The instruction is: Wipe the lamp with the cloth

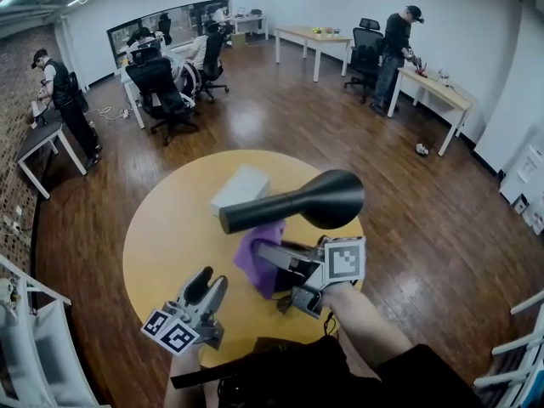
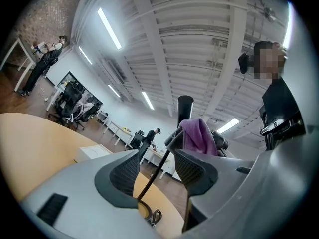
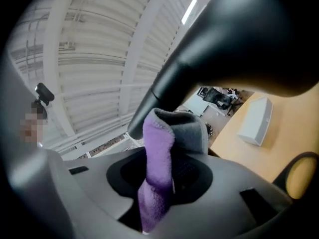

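A black lamp (image 1: 327, 199) hangs over the round yellow table (image 1: 161, 236), its dome head to the right and its tapered neck (image 1: 255, 214) reaching left. Just below the neck my right gripper (image 1: 270, 257) is shut on a purple cloth (image 1: 257, 262). In the right gripper view the cloth (image 3: 157, 158) stands folded between the jaws, close under the lamp (image 3: 239, 39). My left gripper (image 1: 206, 286) is open and empty at the table's near edge, lower left of the cloth. In the left gripper view the cloth (image 2: 198, 136) and lamp neck (image 2: 185, 108) lie beyond the open jaws.
A white box (image 1: 240, 185) lies on the table behind the lamp. A thin black lamp rod (image 2: 152, 178) runs down to a dark ring (image 2: 145, 210) on the tabletop. Office chairs (image 1: 161, 92), desks and several people stand far off on the wooden floor.
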